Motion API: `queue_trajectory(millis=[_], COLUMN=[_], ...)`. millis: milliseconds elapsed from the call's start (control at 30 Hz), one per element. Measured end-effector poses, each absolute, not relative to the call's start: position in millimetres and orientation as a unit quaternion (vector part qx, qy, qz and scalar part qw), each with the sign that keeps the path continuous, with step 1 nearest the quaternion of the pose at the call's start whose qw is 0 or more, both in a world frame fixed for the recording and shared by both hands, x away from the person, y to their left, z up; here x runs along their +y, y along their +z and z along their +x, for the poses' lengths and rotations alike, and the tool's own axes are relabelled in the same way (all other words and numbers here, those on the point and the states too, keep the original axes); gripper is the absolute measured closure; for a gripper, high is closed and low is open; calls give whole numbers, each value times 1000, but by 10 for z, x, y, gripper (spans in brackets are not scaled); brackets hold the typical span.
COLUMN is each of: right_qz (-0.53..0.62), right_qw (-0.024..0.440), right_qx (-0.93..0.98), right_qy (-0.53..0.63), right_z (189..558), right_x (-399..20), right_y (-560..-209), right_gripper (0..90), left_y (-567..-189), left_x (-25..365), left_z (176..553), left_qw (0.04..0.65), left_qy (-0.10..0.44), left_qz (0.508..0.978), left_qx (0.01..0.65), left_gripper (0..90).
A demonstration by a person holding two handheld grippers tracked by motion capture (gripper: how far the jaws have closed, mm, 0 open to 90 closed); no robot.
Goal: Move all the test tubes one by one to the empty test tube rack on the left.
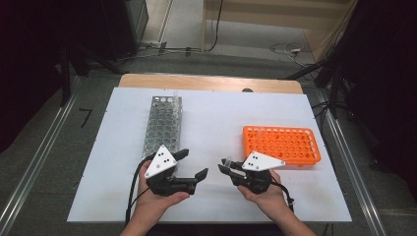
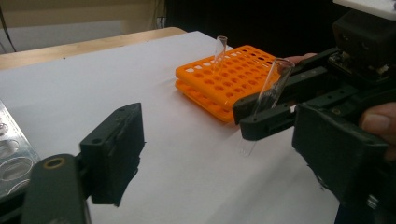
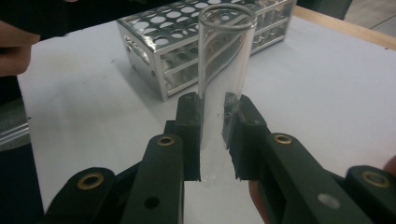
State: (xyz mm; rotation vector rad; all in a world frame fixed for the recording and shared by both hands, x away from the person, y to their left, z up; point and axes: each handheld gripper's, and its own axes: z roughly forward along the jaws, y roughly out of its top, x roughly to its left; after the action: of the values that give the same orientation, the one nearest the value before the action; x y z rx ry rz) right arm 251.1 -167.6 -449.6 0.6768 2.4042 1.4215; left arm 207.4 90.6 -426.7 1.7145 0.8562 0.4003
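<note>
My right gripper [image 1: 227, 166] is shut on a clear glass test tube [image 1: 229, 161] and holds it upright just above the white table sheet. In the right gripper view the tube [image 3: 225, 65] stands between the two black pads, open end up, with my right gripper [image 3: 215, 116] closed around its lower half. My left gripper [image 1: 192, 164] is open and holds nothing. It faces the right gripper across a short gap. In the left gripper view my left gripper [image 2: 224, 158] has its jaws wide apart, and beyond them the right gripper [image 2: 261, 119] holds the tube [image 2: 272, 91].
A metal rack [image 1: 163, 126] [image 3: 196, 32] with many holes stands at the left of the white sheet [image 1: 216, 118]. An orange rack [image 1: 282, 144] [image 2: 224, 77] sits at the right with one tube [image 2: 219, 49] standing in it. Wooden table edge at the back.
</note>
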Motion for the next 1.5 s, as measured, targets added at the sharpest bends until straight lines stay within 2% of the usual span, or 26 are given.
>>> queue_trajectory(millis=[367, 900, 1267, 1367, 1500], right_qz=[205, 182, 186, 186, 186], right_qw=[118, 99, 96, 85, 77], right_qx=[842, 850, 847, 845, 840], right_qy=[485, 484, 489, 494, 504], right_z=[2398, 2298, 2306, 2315, 2350], right_x=[-1482, -1365, -1377, -1403, -1486], right_y=[-4536, -4541, -4542, -4540, -4526], right_gripper=[738, 738, 729, 669, 527], left_y=[-4308, -4361, -4349, -4320, -4274], left_x=[731, 606, 639, 682, 758], left_z=[2041, 2026, 2044, 2059, 2085], left_qw=[565, 559, 562, 565, 568], left_qy=[143, 133, 131, 134, 138], left_qz=[746, 762, 757, 753, 747], left_qx=[322, 299, 307, 311, 317], left_gripper=[491, 731, 761, 762, 762])
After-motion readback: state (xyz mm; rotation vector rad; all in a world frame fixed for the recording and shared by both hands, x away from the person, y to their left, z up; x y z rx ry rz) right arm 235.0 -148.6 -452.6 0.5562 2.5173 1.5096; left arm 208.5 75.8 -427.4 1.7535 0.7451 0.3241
